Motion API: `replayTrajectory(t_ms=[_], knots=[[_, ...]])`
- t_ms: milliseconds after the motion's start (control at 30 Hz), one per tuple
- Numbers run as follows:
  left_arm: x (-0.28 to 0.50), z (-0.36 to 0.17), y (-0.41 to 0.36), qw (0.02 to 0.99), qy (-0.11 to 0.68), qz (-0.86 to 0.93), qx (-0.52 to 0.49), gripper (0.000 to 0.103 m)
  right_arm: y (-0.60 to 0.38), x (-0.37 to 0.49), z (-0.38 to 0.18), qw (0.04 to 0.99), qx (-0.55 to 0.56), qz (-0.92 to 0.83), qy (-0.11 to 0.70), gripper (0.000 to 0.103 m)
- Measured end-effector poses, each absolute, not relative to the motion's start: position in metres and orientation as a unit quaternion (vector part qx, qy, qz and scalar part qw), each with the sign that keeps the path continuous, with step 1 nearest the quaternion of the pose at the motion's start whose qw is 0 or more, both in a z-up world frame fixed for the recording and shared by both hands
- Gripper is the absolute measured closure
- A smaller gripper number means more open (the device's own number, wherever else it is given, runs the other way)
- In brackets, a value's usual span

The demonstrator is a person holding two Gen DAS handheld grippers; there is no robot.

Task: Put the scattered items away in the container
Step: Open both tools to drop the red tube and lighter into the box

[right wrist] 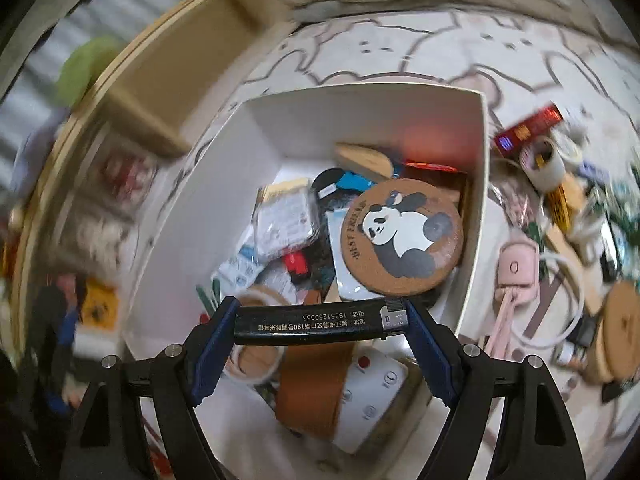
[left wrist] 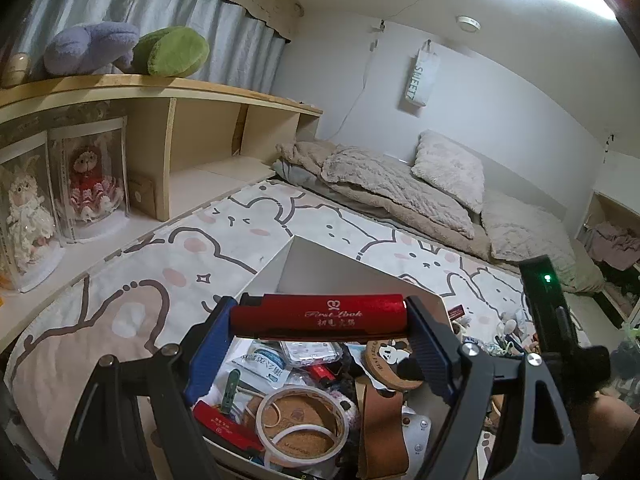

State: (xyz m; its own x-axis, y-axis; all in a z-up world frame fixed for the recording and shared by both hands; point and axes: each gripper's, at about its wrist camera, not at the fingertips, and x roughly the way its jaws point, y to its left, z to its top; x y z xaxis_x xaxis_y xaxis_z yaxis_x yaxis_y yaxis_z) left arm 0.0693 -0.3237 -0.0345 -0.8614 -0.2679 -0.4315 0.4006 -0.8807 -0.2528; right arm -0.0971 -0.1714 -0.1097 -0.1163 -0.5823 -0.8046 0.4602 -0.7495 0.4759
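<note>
A white box (right wrist: 476, 184) sits on a bunny-print rug and holds several small items, among them a round cork panda coaster (right wrist: 402, 236), a tape roll (left wrist: 300, 420) and a brown strap (right wrist: 310, 388). My left gripper (left wrist: 318, 318) is shut on a red lighter (left wrist: 320, 314), held crosswise above the white box (left wrist: 320, 264). My right gripper (right wrist: 320, 322) is shut on a black lighter (right wrist: 316, 324), held crosswise over the box's near part. The right view is motion-blurred.
Scattered items lie on the rug right of the box: a pink pouch (right wrist: 514, 272), a white cable (right wrist: 560, 300), a tape roll (right wrist: 548, 164), a red pack (right wrist: 528, 128). A wooden shelf (left wrist: 168, 148) with dolls stands left; bedding (left wrist: 400, 184) lies behind. The other gripper's body (left wrist: 556, 320) shows at right.
</note>
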Motion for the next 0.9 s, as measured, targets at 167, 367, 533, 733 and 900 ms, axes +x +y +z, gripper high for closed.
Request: replayTrajectory(t_ms=[167,367,533,733,900], knots=[[0.072,-0.034,-0.328,0.174,0.179,-0.949,0.192,0.020,-0.181,-0.091,-0.106,0.303,0.578,-0.757,-0.036,0.021],[0.075,-0.032,-0.327,0.167,0.181,-0.952,0.184,0.020,-0.179,-0.090,-0.100,0.255,0.575,-0.777,-0.011,0.021],[0.076,-0.032,-0.328,0.162,0.182,-0.952,0.182,0.020,-0.178,-0.092,-0.102,0.254,0.578,-0.775,-0.017,0.020],[0.076,-0.032,-0.328,0.164,0.184,-0.952,0.182,0.020,-0.177,-0.090,-0.102,0.260,0.583,-0.769,-0.022,0.020],[0.073,-0.036,-0.327,0.165,0.179,-0.951,0.190,0.020,-0.174,-0.083,-0.088,0.283,0.563,-0.776,-0.006,0.020]])
